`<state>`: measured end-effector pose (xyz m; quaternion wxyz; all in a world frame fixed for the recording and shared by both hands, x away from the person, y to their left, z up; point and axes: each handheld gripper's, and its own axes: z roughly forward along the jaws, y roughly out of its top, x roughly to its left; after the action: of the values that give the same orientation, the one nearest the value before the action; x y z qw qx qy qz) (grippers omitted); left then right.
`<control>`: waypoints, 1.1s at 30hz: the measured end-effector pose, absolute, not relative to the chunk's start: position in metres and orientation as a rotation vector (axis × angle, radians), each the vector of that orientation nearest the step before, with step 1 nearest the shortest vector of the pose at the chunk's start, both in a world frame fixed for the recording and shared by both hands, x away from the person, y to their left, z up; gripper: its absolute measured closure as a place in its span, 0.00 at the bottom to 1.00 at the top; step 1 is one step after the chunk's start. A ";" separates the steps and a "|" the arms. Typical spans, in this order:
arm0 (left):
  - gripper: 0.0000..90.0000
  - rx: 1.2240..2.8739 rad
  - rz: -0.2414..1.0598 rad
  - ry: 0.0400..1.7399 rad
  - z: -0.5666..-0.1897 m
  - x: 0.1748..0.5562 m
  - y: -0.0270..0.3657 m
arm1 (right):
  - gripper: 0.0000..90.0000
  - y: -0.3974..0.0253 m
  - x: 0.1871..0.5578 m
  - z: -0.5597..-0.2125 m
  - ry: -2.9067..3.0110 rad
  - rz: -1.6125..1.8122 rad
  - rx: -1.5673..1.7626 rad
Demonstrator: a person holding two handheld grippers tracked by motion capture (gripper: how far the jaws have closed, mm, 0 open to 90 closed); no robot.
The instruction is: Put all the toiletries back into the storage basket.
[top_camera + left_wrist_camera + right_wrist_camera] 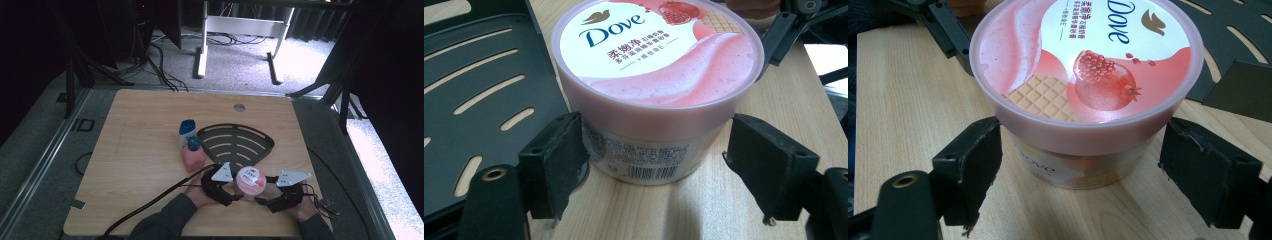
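**A:** Where is the pink tub (251,181)?

**B:** It sits upright on the wooden table (140,165), near the front edge, just in front of the black slotted tray (235,142). It is right between the two grippers.

**A:** Which gripper is nearer?

**B:** They look about the same to me. The left gripper (651,167) comes at it from one side and the right gripper (1080,170) from the other. Each has its jaws spread wide around the tub's lower part.

**A:** Is either one squeezing it?

**B:** No. In the left gripper view one pad (556,167) touches or nearly touches the tub, and the other stands apart. In the right gripper view both pads stand apart.

**A:** What does the high view add?

**B:** Two small bottles (190,142) beside the tray. The gripper views show the lid's pomegranate picture.
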<state>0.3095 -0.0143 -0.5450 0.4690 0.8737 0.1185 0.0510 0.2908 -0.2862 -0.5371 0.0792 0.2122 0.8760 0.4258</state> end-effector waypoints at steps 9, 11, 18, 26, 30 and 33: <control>0.18 2.158 0.152 0.291 -0.545 0.307 -0.020 | 0.17 -0.284 0.289 -0.536 2.629 1.261 0.624; 0.17 2.165 0.165 0.285 -0.546 0.306 -0.021 | 0.16 -0.282 0.289 -0.536 2.631 1.259 0.617; 0.17 2.169 0.163 0.289 -0.545 0.306 -0.021 | 0.15 -0.280 0.290 -0.536 2.633 1.253 0.615; 0.17 2.175 0.162 0.297 -0.544 0.304 -0.023 | 0.14 -0.280 0.290 -0.537 2.636 1.253 0.621; 0.17 2.174 0.158 0.306 -0.543 0.303 -0.024 | 0.14 -0.281 0.288 -0.536 2.632 1.247 0.620; 0.17 2.171 0.141 0.314 -0.542 0.304 -0.024 | 0.14 -0.281 0.287 -0.534 2.623 1.250 0.613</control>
<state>0.3039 -0.0235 -0.5422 0.4543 0.8799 0.1271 0.0572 0.2871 -0.2811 -0.5344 0.0858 0.2056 0.8801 0.4193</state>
